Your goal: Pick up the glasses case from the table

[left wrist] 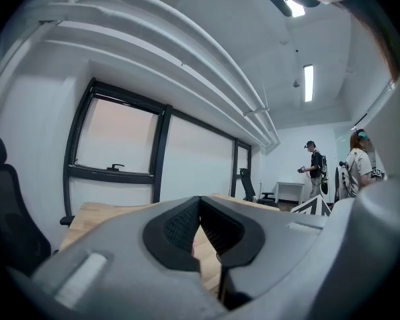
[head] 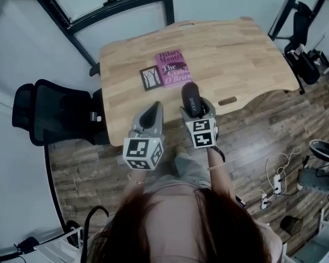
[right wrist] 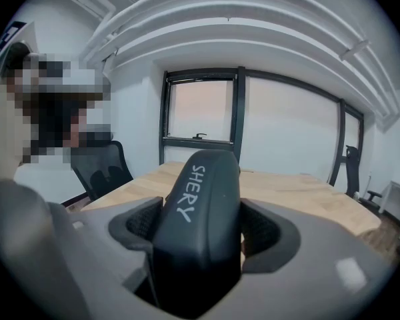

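Right tongs (head: 196, 110), lower centre of the head view: clamped on the glasses case (head: 189, 93), one pad on each long side. The case is dark with white "SHERY" lettering. In the right gripper view it fills the gap between the jaws, and its rounded end points up and away from me.

Left tongs (head: 153, 109), just left of the right pair: jaws closed tip to tip, nothing between them. The left gripper view confirms it, the pads meet at the front and only bench shows through the small gap behind. The two pairs of tongs are near each other, not touching.

In the head view the case sits over the near edge of the bench (head: 241, 53). It looks lifted off the wood, and the right gripper view shows the bench top below and beyond it.

Further up the bench, centre of frame: a pink book (head: 173, 68) lying flat, with a small dark square card (head: 151, 78) touching its left edge. Both are well apart from the case.

Left of the bench: a black office chair (head: 50, 113). The floor (head: 252, 147) is wood plank, with a power strip and cables (head: 274, 184) at lower right.

Far side: a black-framed window (right wrist: 200, 112). At far right in the left gripper view, two people (left wrist: 315, 169) stand in the room.
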The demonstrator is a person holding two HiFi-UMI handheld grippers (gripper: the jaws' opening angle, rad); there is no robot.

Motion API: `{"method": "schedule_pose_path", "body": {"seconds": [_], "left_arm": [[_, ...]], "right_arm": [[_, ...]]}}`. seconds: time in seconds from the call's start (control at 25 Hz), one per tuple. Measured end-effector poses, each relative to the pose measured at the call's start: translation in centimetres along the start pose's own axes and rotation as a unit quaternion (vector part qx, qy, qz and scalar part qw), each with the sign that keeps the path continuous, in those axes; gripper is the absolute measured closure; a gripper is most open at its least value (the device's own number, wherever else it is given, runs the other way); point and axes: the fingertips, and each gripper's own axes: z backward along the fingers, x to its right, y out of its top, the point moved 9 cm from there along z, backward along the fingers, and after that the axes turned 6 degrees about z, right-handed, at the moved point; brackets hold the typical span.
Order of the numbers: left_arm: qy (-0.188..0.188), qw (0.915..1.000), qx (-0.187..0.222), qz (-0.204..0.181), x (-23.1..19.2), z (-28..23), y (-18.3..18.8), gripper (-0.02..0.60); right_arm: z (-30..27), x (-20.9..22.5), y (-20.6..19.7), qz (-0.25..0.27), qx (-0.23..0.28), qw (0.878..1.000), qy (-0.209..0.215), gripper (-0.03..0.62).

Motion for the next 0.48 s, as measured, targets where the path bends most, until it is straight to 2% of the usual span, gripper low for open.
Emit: {"method": "schedule_pose_path", "body": {"seconds": [0.48], "left_arm": [[-0.008,0.9997,0.023,-0.008,1.8,4.5,0.7,0.577]], "right_arm": [[5.2,-2.0,1.4,0.004,0.035,0.999,-0.018,0.232]]}}
